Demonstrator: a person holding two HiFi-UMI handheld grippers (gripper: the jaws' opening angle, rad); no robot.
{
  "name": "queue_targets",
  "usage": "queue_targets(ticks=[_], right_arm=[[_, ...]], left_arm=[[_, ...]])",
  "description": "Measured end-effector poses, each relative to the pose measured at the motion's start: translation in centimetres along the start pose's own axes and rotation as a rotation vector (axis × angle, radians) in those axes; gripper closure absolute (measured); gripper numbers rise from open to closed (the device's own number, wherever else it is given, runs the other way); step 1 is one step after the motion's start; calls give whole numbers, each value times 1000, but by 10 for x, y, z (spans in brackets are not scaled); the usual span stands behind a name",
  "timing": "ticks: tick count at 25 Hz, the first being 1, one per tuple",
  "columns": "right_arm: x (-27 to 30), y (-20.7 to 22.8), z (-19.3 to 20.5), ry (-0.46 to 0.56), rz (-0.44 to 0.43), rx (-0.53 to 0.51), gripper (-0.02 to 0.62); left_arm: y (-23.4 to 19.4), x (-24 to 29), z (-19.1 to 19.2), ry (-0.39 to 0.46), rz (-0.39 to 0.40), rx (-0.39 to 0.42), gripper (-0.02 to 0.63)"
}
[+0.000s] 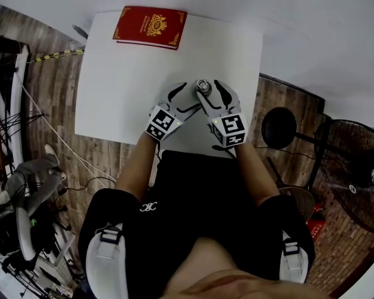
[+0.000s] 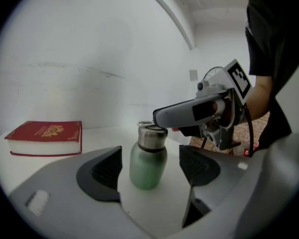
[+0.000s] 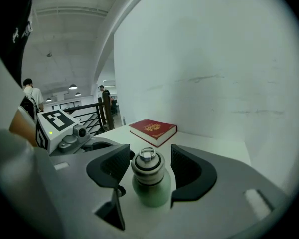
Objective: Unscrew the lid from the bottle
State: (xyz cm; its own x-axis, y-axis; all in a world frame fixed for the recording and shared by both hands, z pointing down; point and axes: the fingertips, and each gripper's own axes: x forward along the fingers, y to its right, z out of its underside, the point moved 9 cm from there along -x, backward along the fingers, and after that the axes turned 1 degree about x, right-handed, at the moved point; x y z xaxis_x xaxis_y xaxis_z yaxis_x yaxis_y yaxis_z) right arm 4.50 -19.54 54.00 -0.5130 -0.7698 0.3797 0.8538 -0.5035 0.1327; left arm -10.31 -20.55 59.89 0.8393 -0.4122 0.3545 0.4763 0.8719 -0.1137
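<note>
A small green bottle (image 2: 148, 164) with a steel lid (image 2: 151, 136) stands upright on the white table (image 1: 124, 80), near its front edge. My left gripper (image 2: 149, 167) is open; its pads flank the bottle's green body with a gap on each side. My right gripper (image 3: 149, 169) is open too. Its pads stand on either side of the lid (image 3: 147, 164), close to it but not pressing. In the head view both grippers meet at the bottle (image 1: 204, 85), left gripper (image 1: 187, 98) from the left, right gripper (image 1: 209, 88) from the right.
A red book (image 1: 150, 26) lies at the table's far edge. Right of the table stand a black fan (image 1: 355, 167) and a round black stool (image 1: 278, 128). An office chair (image 1: 25, 192) and cables are on the floor at the left.
</note>
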Motion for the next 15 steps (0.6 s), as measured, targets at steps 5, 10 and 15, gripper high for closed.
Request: queue_targets(ticks=[5, 10, 15], right_arm=[[10, -4, 12, -54, 16, -1, 360], [16, -4, 16, -91, 10, -36, 362], [17, 1, 13, -134, -66, -109, 360]], left_arm=[[-2, 21, 1, -6, 24, 22, 218], [-4, 35, 5, -42, 34, 52, 229], [-7, 35, 6, -37, 37, 56, 255]])
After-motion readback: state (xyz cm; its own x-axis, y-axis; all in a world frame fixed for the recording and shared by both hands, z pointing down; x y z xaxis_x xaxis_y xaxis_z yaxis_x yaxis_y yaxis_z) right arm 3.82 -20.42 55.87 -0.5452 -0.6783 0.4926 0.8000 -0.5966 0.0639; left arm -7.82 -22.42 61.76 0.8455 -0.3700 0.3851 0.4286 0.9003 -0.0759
